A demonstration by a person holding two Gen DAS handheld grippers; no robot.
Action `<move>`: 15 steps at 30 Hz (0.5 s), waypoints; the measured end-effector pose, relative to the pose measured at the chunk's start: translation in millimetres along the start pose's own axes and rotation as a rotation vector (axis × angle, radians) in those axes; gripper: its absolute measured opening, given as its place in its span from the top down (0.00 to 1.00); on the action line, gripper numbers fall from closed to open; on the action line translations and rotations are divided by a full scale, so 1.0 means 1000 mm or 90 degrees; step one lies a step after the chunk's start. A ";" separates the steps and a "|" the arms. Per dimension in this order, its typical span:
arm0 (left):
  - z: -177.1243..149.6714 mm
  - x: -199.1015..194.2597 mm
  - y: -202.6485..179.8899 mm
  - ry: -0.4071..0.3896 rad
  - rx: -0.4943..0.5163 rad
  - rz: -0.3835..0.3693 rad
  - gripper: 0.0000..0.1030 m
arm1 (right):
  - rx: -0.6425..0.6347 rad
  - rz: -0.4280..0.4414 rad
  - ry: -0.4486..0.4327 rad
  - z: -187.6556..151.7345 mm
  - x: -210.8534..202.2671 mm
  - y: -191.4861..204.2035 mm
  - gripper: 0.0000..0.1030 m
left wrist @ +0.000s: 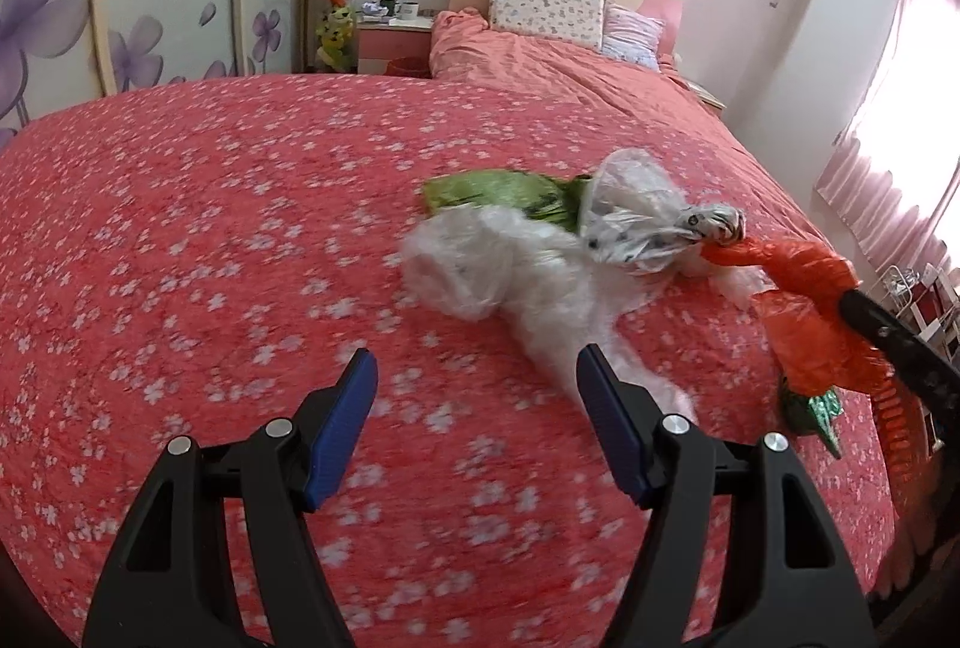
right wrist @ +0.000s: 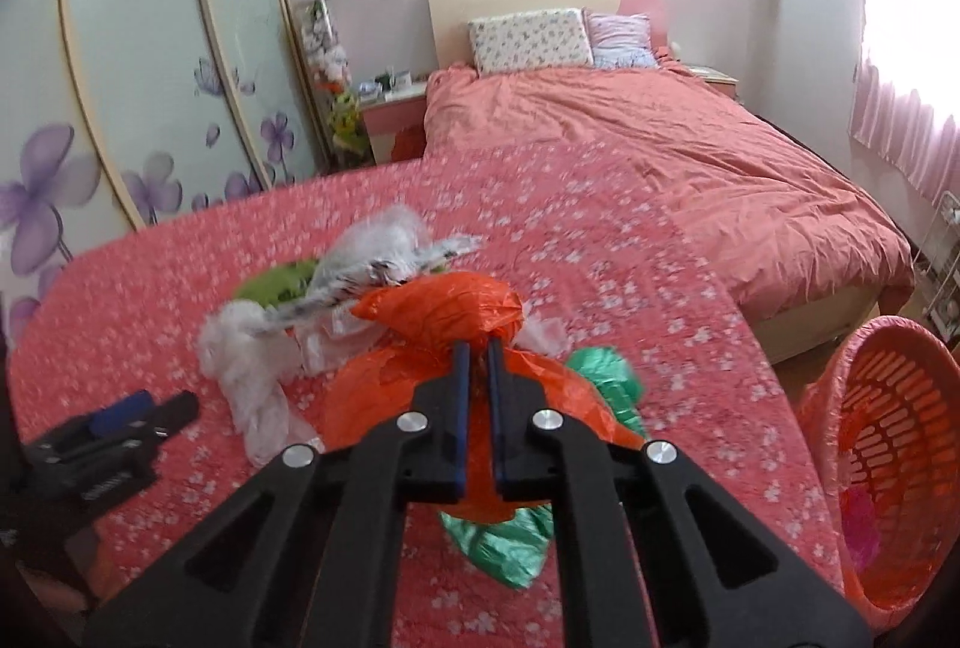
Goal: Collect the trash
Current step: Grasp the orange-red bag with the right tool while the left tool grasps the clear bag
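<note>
1. Right gripper point(right wrist: 475, 348) jaws pinch the orange bag point(right wrist: 444, 309); left gripper point(left wrist: 477, 366) jaws stand wide apart, nothing between them.
2. We note the remaining trash on the bed point(left wrist: 180, 258): clear wrap point(left wrist: 474, 270), green wrapper point(left wrist: 480, 189), printed bag point(left wrist: 648, 222), all bunched beside the orange bag. A shiny green bag point(right wrist: 510, 540) lies under it.
3. Orange basket point(right wrist: 888, 408) sits off the bed's edge, to the right.
4. Step in hand, we judge: lifting the orange bag for the basket.
5. Next move calls for carrying it right, over the rim, then releasing; left can close on the clear wrap.
</note>
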State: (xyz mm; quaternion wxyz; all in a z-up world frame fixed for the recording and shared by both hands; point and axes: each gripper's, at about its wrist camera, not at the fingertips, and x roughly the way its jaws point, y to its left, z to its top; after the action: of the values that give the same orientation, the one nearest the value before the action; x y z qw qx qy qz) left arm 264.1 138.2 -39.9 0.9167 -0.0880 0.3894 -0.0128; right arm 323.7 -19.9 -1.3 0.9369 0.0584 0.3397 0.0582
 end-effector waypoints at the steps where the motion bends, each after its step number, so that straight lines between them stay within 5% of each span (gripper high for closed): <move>1: 0.002 0.002 -0.004 -0.001 0.003 0.000 0.33 | 0.006 0.005 -0.008 0.001 -0.006 -0.003 0.94; 15: 0.017 0.037 -0.032 0.025 -0.005 0.014 0.34 | 0.032 -0.014 -0.059 -0.001 -0.046 -0.040 0.94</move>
State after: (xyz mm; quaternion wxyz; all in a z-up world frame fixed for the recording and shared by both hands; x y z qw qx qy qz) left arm 303.2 106.3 -49.6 0.9085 -0.0874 0.4087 -0.0030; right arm 290.2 -66.5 20.8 0.9506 0.0804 0.2976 0.0363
